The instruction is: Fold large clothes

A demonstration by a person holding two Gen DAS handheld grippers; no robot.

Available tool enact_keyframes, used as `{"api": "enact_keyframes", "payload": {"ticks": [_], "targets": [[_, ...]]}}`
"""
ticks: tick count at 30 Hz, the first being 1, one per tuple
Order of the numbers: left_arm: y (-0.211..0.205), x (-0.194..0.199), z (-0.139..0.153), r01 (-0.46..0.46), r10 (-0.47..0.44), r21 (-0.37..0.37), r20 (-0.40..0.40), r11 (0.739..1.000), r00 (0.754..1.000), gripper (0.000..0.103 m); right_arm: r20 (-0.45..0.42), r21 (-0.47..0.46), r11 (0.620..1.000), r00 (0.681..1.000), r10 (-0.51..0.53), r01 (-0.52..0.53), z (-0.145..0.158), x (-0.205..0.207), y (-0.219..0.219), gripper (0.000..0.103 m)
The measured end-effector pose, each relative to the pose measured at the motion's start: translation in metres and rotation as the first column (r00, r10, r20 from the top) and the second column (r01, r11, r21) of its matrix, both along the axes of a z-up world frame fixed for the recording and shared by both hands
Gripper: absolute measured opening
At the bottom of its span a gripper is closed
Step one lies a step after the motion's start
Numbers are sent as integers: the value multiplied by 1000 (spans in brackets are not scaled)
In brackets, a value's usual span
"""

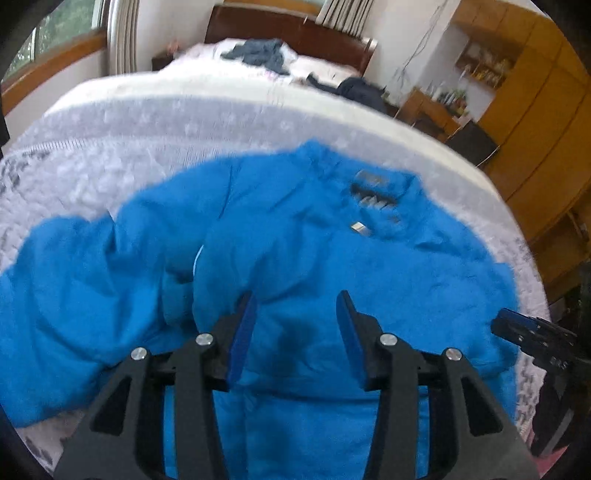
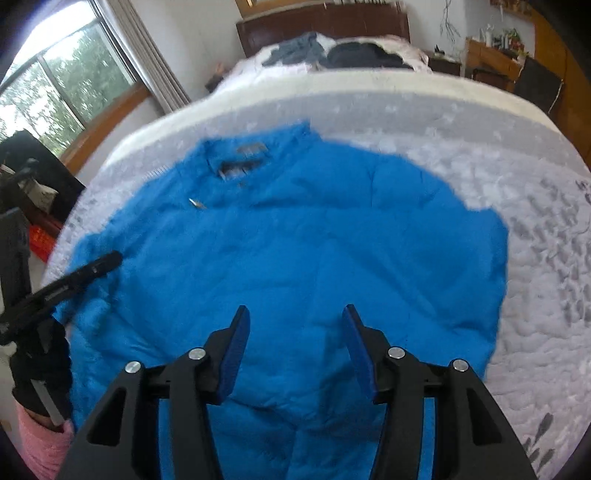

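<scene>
in the left wrist view, the left hand-held gripper (image 1: 295, 314) is seen released above a blue padded jacket (image 1: 295, 240) spread on the bed (image 1: 147, 147) ahead. in the right wrist view, the right hand-held gripper (image 2: 293, 328) is likewise released over it; the jacket is judged soft, bulky and light, best pinched at hem or sleeve edges.

A puffy matt blue jacket (image 1: 295, 258) lies on a quilted, textured cloth bedspread (image 1: 129, 155) before a glossy dark wood headboard (image 1: 280, 29).

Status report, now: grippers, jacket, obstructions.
Left gripper open, right gripper open, both above blue jacket. Jacket spread on bed, ungripped. Nothing blocking.
</scene>
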State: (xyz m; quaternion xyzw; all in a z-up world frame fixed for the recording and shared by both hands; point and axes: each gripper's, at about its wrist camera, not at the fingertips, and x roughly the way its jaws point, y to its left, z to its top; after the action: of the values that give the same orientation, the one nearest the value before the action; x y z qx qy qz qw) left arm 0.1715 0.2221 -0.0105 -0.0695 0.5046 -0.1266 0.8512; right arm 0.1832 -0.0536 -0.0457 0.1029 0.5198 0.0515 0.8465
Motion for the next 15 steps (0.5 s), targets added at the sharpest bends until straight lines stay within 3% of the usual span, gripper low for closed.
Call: {"api": "enact_keyframes", "payload": {"ticks": [3,8,13,15], "targets": [[2,-1,-4,11,-11,-7,27,1000,1000,44,-18,4,1000,1000,5,-5,-22,5,-4,52],[2,-7,-7,15,-14,-10,58,1000,998,44,-10,2,1000,1000,10,-10,-27,6,-4,52],[13,-16,15,-1,2,-21,44,1000,999,46,15,35,999,1000,12,-13,-13,-2,-6,54],[26,-29,31,-15,17,-26,73,1000,997,54,53,62,997,998,43,-46,2,-8,-1,57]]}}
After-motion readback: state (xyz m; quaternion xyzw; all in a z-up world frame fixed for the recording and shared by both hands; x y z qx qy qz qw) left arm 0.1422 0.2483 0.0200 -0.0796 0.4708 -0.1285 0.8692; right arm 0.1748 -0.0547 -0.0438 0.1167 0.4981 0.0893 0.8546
